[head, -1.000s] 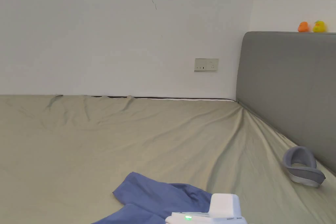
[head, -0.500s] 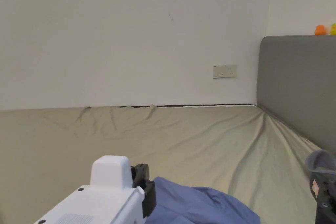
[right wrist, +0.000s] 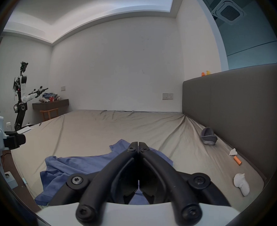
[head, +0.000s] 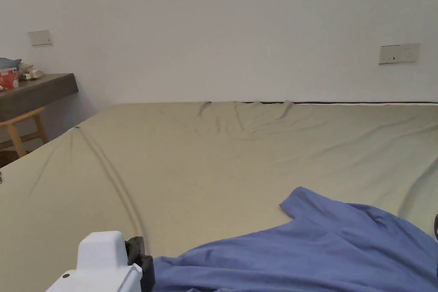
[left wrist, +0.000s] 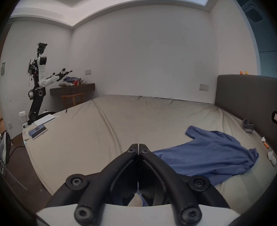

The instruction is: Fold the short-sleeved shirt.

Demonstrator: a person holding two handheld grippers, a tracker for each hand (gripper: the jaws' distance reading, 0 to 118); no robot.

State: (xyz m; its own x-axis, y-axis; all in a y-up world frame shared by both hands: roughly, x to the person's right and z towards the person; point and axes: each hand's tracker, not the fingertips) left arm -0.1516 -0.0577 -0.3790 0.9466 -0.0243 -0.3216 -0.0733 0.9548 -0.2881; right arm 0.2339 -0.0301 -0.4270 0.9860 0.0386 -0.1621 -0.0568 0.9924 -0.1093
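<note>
A blue short-sleeved shirt (head: pixel 325 246) lies crumpled on the beige bed sheet (head: pixel 214 164), one sleeve pointing toward the far wall. My left gripper (left wrist: pixel 138 145) has its jaws shut with nothing between them; it hovers over the sheet just left of the shirt (left wrist: pixel 208 156). In the head view its white body and black jaws (head: pixel 139 258) sit at the bottom left beside the shirt's edge. My right gripper (right wrist: pixel 138 144) is also shut and empty, held above the shirt (right wrist: pixel 85 164). Across the bed from it is the left gripper (right wrist: pixel 12 141).
A grey headboard (right wrist: pixel 232 107) bounds the bed's right side. Along it lie a grey curved cushion (right wrist: pixel 208 137), white tissues (right wrist: pixel 241 185) and an orange tube (right wrist: pixel 237 161). A tablet (left wrist: pixel 37 131) lies on the bed's left corner. A desk (head: pixel 34 92) and a standing robot (left wrist: pixel 38 82) are beyond.
The head camera has swung left, so the headboard has left the picture and the desk has come in. The left gripper came up into view at the lower left. The shirt lies as before.
</note>
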